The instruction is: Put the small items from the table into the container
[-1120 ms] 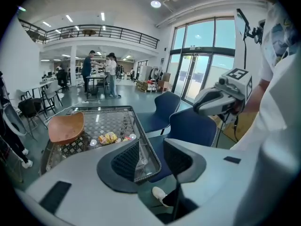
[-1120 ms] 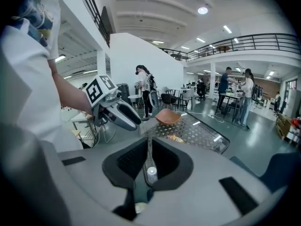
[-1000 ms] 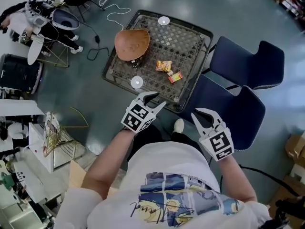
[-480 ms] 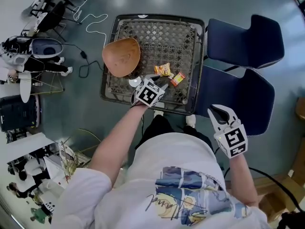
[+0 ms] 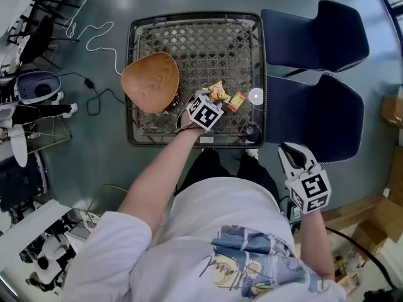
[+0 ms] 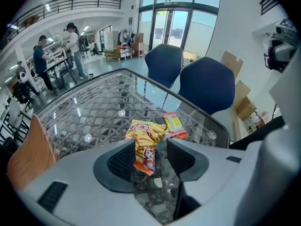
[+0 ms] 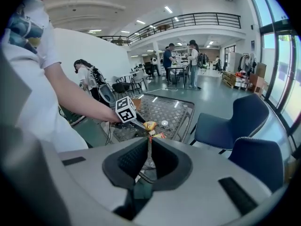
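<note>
A yellow snack packet (image 5: 218,90) and a red-orange packet (image 5: 237,101) lie on the glass-topped lattice table (image 5: 214,43), near its front edge. An empty wooden bowl (image 5: 150,82) stands at the table's left. My left gripper (image 5: 213,99) reaches down over the yellow packet. In the left gripper view its jaws (image 6: 151,145) are opening and straddle the yellow packet (image 6: 143,135) without pressing on it; the red-orange packet (image 6: 175,125) lies just beyond. My right gripper (image 5: 291,148) hangs off the table beside my body, its jaws (image 7: 149,138) shut and empty.
Two dark blue chairs (image 5: 315,33) (image 5: 318,115) stand right of the table, close to my right gripper. A white cable (image 5: 94,36) runs over the floor at the left. Several people (image 6: 70,46) work at desks far off.
My left gripper has gone forward and down from in front of my body to the yellow packet on the table. My right gripper has stayed low at my right side.
</note>
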{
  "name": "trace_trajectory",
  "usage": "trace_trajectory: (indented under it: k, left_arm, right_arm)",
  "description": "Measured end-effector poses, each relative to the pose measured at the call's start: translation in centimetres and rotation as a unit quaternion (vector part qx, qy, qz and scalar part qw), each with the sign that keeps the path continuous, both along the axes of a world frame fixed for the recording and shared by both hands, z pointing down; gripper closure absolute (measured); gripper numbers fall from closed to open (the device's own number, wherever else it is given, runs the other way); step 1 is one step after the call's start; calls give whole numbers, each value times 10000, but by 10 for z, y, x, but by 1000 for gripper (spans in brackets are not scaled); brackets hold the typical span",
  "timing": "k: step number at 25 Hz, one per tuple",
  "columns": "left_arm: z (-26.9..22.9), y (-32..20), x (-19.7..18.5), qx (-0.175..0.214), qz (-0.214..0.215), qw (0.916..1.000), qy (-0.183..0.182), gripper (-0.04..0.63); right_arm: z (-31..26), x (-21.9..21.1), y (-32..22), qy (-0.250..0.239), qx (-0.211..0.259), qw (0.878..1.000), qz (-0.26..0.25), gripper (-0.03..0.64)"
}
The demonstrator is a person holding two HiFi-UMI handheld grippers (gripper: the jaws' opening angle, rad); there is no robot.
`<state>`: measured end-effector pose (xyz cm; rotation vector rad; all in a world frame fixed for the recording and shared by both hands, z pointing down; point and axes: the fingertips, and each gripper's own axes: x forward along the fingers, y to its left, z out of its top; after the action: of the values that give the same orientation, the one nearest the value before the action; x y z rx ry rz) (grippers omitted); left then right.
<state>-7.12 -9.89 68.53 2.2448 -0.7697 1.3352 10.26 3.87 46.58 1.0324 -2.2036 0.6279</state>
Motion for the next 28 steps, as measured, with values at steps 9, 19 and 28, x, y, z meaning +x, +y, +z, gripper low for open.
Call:
trace_trajectory:
  k: [9, 19, 28]
  left_arm:
    - [5, -2, -2, -33, 74, 10000, 38, 491]
    - [-53, 0, -21, 194, -228, 9962, 820, 520]
    - [-165, -7, -64, 710, -798, 9758, 1910, 525]
  right_arm:
    - [-4, 5, 19, 247, -60, 9973, 692, 604]
    - [-4, -22, 9, 117, -24, 9988, 477, 604]
    - [-3, -54, -10, 58, -4, 9999, 104, 604]
